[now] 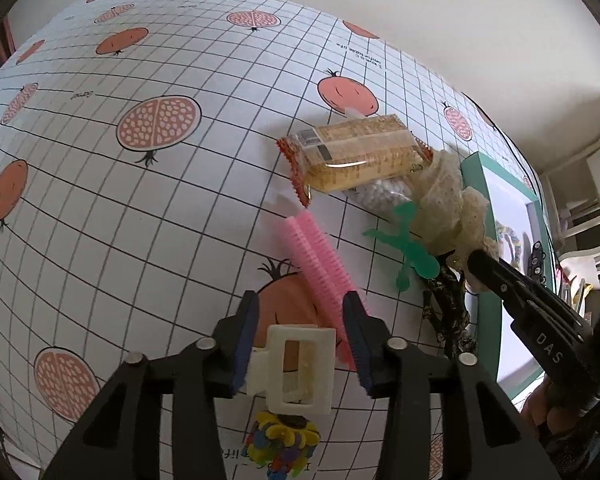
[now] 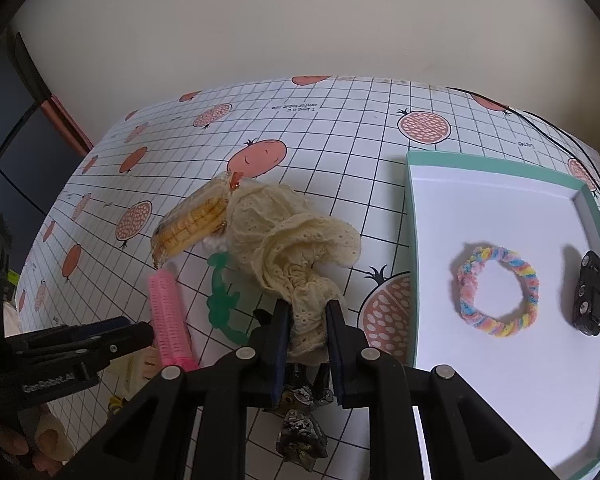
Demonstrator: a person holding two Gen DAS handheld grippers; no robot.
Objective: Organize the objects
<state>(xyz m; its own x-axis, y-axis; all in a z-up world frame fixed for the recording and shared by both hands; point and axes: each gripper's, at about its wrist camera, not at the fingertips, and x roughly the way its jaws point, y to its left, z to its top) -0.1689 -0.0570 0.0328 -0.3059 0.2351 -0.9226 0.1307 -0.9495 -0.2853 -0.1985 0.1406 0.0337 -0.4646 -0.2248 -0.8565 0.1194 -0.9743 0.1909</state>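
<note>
Right wrist alone shows tray holding rainbow bracelet.

A cream lace scrunchie lies crumpled mid-desk, touching a cracker packet. A pink roller and green clip lie just beside them. In the tray at the right edge lie a rainbow scrunchie and black toy car, apart.

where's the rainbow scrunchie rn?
Right wrist view: the rainbow scrunchie lies inside the teal-rimmed tray, right of the right gripper, beside a small black toy car.
</note>
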